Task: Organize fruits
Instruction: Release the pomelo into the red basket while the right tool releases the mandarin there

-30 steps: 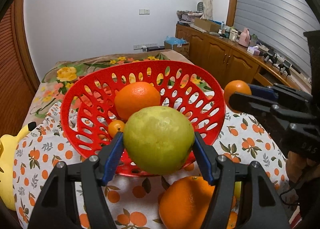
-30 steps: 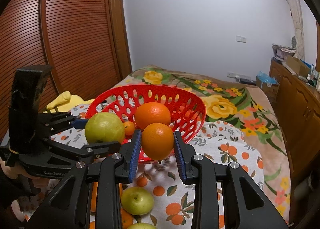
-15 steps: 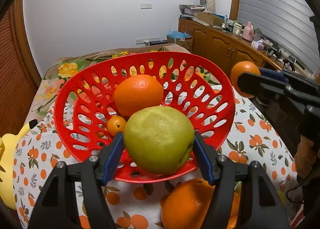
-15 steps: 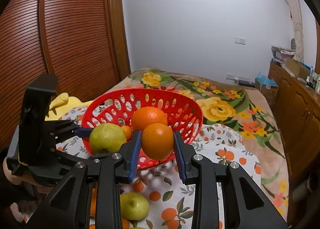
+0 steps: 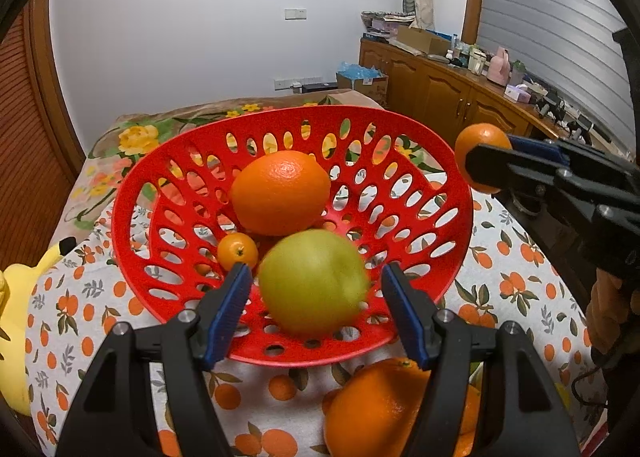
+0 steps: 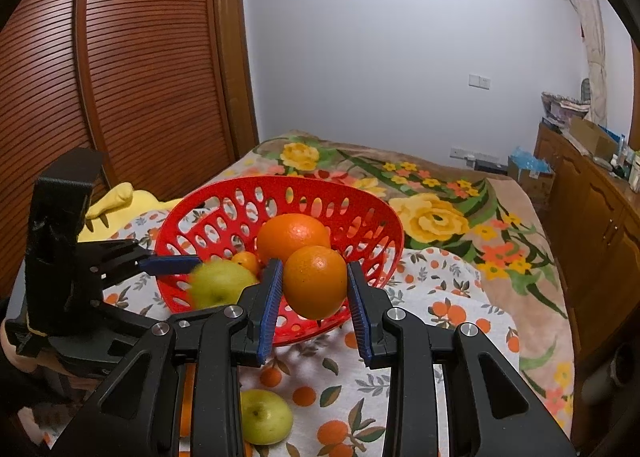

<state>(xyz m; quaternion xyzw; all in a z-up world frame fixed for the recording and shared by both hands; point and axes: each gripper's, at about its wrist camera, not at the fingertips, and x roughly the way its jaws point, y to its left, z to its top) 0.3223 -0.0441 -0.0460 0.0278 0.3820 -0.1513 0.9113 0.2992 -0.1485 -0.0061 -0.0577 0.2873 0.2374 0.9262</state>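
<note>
A red perforated basket (image 5: 420,161) stands on the fruit-print cloth and holds a large orange (image 5: 280,191) and a small mandarin (image 5: 237,252). My left gripper (image 5: 316,301) is open over the basket's near side; a blurred green pear (image 5: 314,281) is between its spread fingers, free of the pads, dropping into the basket. My right gripper (image 6: 314,297) is shut on an orange (image 6: 315,281) just before the basket's (image 6: 372,213) near rim. In the left wrist view the held orange (image 5: 474,139) hangs to the right of the basket.
A big orange (image 5: 384,405) lies on the cloth in front of the basket. A green apple (image 6: 264,417) lies on the cloth below my right gripper. A yellow plush toy (image 5: 16,297) sits at the left. Wooden cabinets (image 5: 440,85) run along the right.
My left gripper has moved in over the basket and opened; the green pear has left its pads and is falling into the basket. The right gripper came closer to the basket with its orange.
</note>
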